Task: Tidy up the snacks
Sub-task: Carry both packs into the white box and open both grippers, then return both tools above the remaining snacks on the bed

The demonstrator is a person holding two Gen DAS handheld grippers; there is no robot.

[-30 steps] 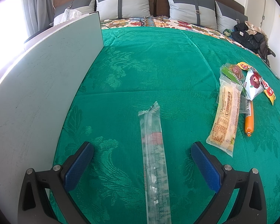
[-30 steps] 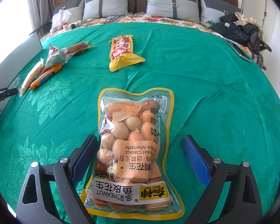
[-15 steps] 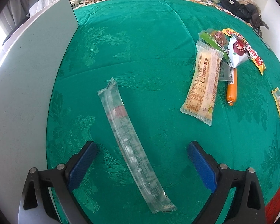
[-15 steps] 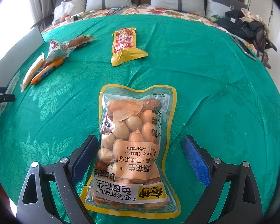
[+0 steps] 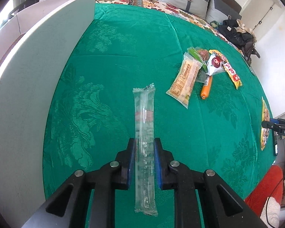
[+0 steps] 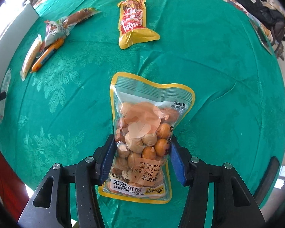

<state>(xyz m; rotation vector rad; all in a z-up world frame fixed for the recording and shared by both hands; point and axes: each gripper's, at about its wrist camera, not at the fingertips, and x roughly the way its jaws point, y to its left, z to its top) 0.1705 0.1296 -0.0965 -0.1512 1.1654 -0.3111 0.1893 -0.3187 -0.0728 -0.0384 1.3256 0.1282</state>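
Observation:
In the left wrist view my left gripper (image 5: 144, 142) is shut on a long clear plastic snack stick (image 5: 144, 114), gripping it about two thirds of the way down its length, above the green bedspread (image 5: 108, 60). In the right wrist view my right gripper (image 6: 142, 142) has its jaws closing on a yellow-edged clear bag of peanuts (image 6: 145, 125); both blue pads press the bag's sides and pinch it in, and the bag is lifted at the near end.
A white board (image 5: 24, 87) stands along the left. A cluster holds a pale wrapped bar (image 5: 184, 79), an orange sausage (image 5: 206, 88) and small packets (image 5: 214, 64). A yellow-red snack bag (image 6: 133, 21) lies farther up the bed. Dark clothes (image 6: 264, 13) sit at the far right.
Both grippers went from wide open to closed: the left on the clear stick, the right on the peanut bag. Both rose and now point more steeply down at the bed.

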